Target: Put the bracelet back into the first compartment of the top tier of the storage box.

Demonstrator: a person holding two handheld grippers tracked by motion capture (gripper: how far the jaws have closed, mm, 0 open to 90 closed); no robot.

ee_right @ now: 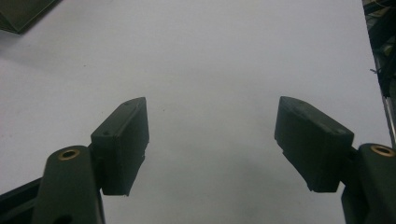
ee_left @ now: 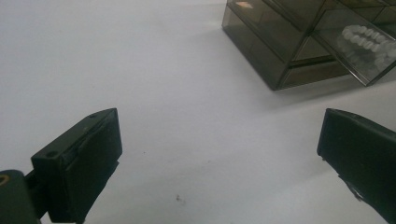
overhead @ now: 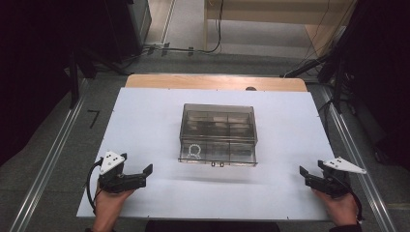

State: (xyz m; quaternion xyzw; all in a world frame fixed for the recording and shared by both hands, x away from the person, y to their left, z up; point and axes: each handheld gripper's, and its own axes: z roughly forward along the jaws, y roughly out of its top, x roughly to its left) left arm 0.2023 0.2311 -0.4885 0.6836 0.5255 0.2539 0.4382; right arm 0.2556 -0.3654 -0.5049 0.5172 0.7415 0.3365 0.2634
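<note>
High view: one smoked clear compartment box (overhead: 218, 133) at the middle of the white table sheet (overhead: 145, 125), long axis left to right, latch side toward the person, one white bead ring (overhead: 194, 150) inside its near-left compartment. Two grippers, left gripper (overhead: 137, 174) and right gripper (overhead: 309, 176), each in one hand near the front corners, well apart from the box, angled inward, jaws spread wide and empty.

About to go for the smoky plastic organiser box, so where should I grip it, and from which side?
Likely the near bottom drawer of the box: it juts out past the front, toward the person. Come from the front edge with the left gripper, jaws open, and pinch the drawer's front lip near the bead bracelet.
</note>
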